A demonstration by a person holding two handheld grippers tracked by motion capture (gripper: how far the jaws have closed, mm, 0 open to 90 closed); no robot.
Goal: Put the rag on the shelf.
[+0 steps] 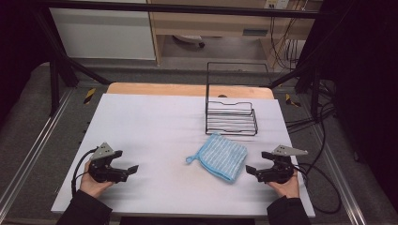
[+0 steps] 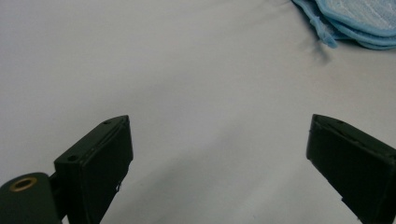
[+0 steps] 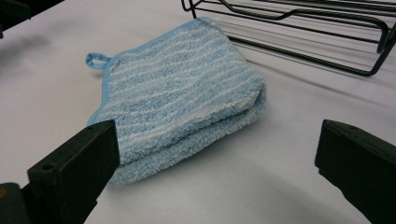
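Desk (image 1: pixel 155 122): white, wire rack (image 1: pixel 231 117) upper right | folded blue cloth (image 1: pixel 219 162) lower centre-right, loop outward for easy taking | right gripper (image 1: pixel 253 169) nearby, jaws released, empty | left gripper (image 1: pixel 128 165) lower left, released, waiting.

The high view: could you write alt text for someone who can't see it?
A folded blue striped cloth lies on a white table, just in front of a black wire rack. A person's hands hold the left gripper and right gripper either side, jaws open, touching nothing.
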